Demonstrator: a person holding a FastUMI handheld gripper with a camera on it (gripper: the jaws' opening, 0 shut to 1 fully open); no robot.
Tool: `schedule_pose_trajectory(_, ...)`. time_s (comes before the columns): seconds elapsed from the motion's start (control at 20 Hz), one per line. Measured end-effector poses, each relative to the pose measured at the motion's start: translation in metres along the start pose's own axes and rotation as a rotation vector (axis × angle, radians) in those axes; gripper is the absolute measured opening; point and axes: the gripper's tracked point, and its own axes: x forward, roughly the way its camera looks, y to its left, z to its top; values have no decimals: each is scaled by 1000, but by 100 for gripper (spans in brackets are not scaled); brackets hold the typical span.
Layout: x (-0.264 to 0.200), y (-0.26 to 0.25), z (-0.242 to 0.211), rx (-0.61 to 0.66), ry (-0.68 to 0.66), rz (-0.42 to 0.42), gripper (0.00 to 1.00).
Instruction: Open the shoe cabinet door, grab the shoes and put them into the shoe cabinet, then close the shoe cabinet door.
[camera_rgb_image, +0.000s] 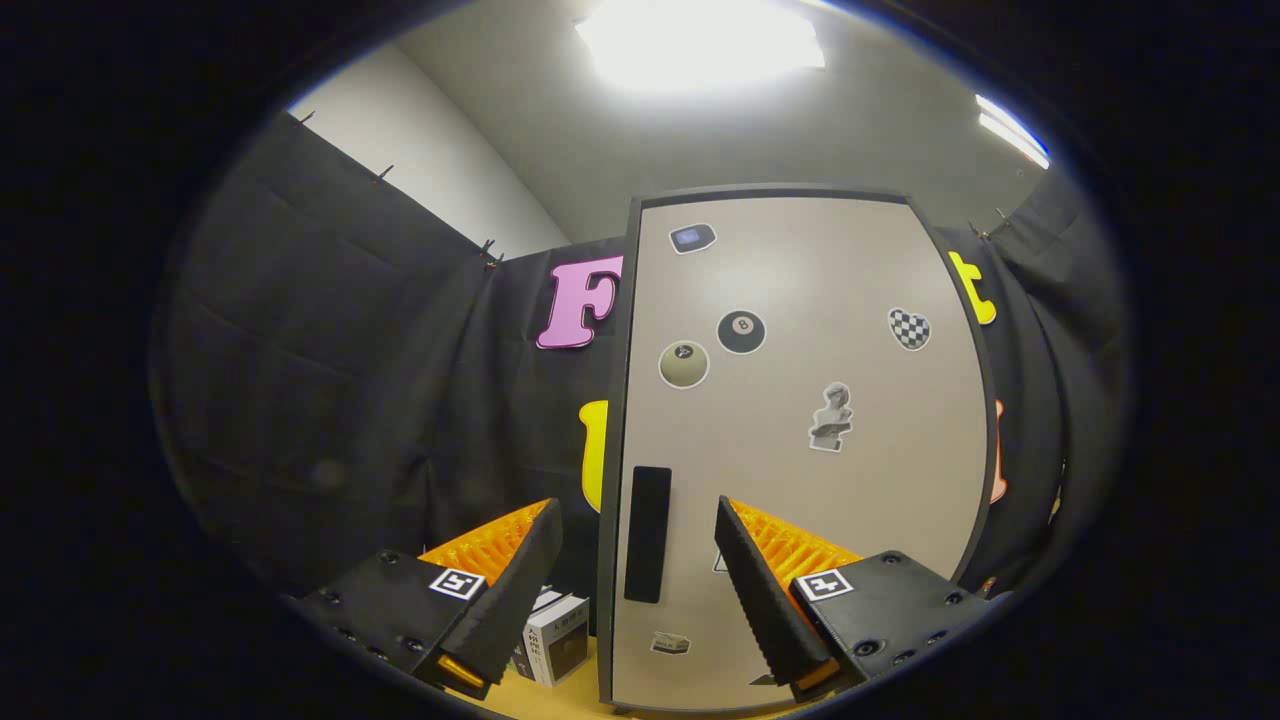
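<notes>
Shoe cabinet door (800, 440), centre and right of frame: closed, a stiff flat panel likely to swing lightly on its hinges. Its dark vertical handle (647, 533), lower centre, offers the obvious hold. Gripper (636, 525), bottom of frame: fingers apart, empty, flanking the handle.

Beige cabinet door (800, 400), black handle (647, 533), checkered heart sticker (909, 328).

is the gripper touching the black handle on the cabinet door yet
Apart. In the gripper view the open gripper has the handle between its fingers, with bare cabinet door showing on either side of the handle, so neither finger presses it.
</notes>
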Motion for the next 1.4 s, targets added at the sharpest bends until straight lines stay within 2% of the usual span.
schedule_pose_trajectory(0.45, 52, -6, -32, 12, 64, -24, 97)
schedule_pose_trajectory(0.65, 66, -1, -47, 7, 96, -25, 93)
schedule_pose_trajectory(0.85, 74, 4, -68, 0, 166, -22, 71)
schedule_pose_trajectory(1.05, 78, -6, -72, 16, 179, -76, 50)
schedule_pose_trajectory(1.15, 78, -4, -71, 47, 178, -74, 40)
schedule_pose_trajectory(1.4, 77, -2, -70, 33, 186, -54, 10)
